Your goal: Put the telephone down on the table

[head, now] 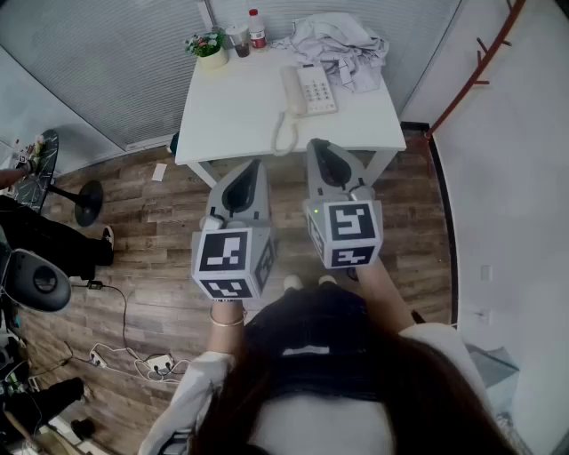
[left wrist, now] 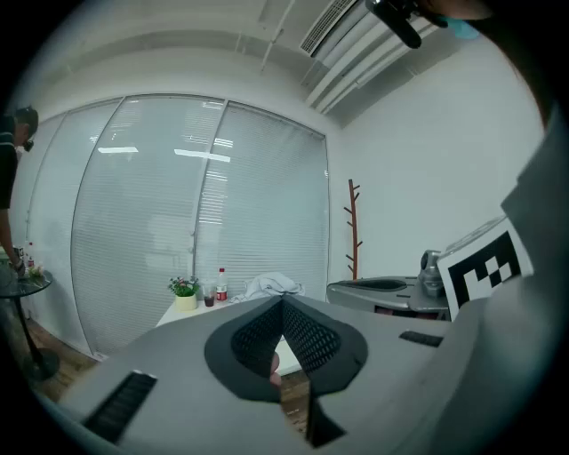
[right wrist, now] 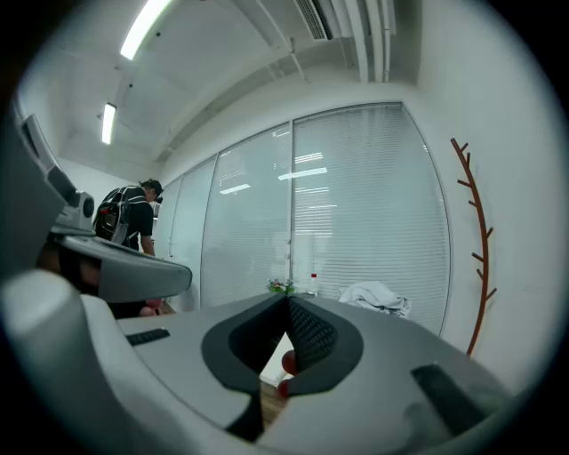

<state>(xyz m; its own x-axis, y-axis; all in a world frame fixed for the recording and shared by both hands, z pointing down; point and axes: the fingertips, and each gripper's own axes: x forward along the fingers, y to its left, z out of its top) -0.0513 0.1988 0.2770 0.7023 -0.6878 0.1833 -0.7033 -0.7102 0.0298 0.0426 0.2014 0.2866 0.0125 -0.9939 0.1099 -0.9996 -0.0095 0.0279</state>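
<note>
Head view: my left gripper [head: 252, 169] and right gripper [head: 322, 151], both closed and empty, hover near the counter's [head: 236, 124] front edge, telephone [head: 309, 89] beside crumpled cloth [head: 338, 43], left front bare.

You stand in a bright, evenly lit room: ceiling strip lights [right wrist: 147, 27] glare overhead and mirror in the glass wall [right wrist: 356, 204]. The white table [head: 240, 115] nearly washes out. Both gripper views curve and darken at their edges; shadows are soft.

Telephone [head: 308, 89] lies on the bench [head: 233, 115], crumpled cloth [head: 338, 43] at its far edge; left tongs [head: 252, 169] and right tongs [head: 323, 148] hover at its near edge.
</note>
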